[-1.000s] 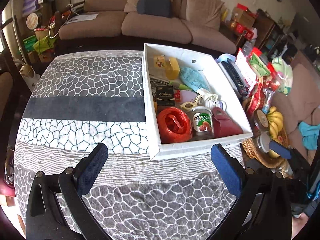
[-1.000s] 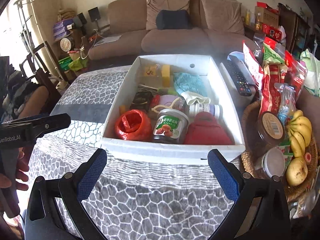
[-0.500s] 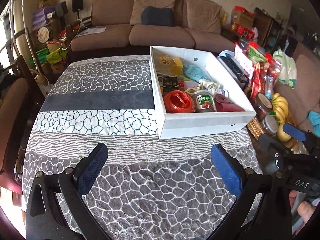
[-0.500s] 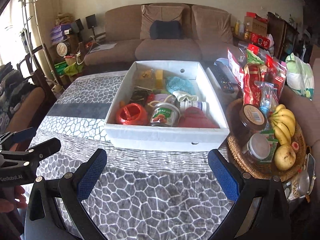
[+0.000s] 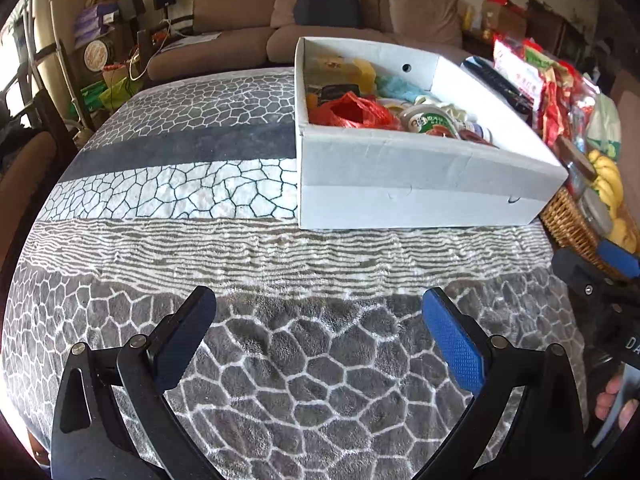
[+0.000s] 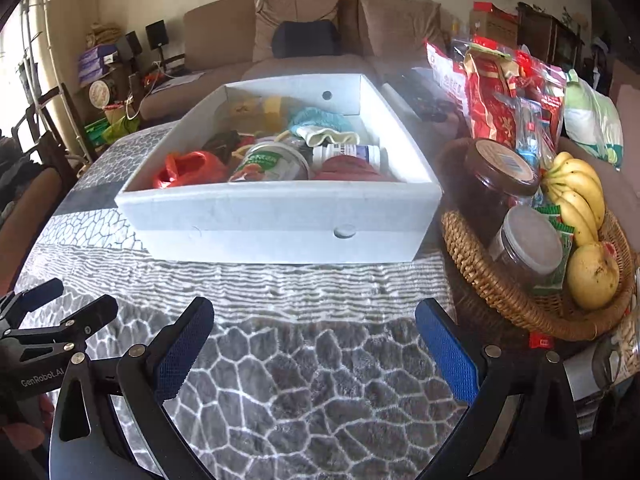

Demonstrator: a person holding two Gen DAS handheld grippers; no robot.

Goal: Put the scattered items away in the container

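White cardboard forms the container (image 6: pixel 276 216), which is seen in the centre of the right wrist view and in the upper right of the left wrist view, standing on the table (image 5: pixel 240 248) under a grey and white patterned cloth. Inside it are held a red plastic bag (image 6: pixel 188 168), a jar with a green label (image 6: pixel 272 162), a small white bottle (image 6: pixel 352 154) lying on its side, a dark red item (image 6: pixel 348 168) and a light blue cloth (image 6: pixel 320 118). The left tool (image 5: pixel 318 332) is shown at the bottom of its frame with its blue-padded fingers spread wide and nothing between them, above the bare cloth and well apart from the container. The right tool (image 6: pixel 314 336) is likewise held wide apart and empty, low in its frame. At the right of the right wrist view a wicker basket (image 6: pixel 500 280) is seen just beside the container, with bananas (image 6: pixel 580 192) and a brown-lidded jar (image 6: pixel 500 176) in it. A brown sofa (image 6: pixel 312 44) is seen across the top of the frame
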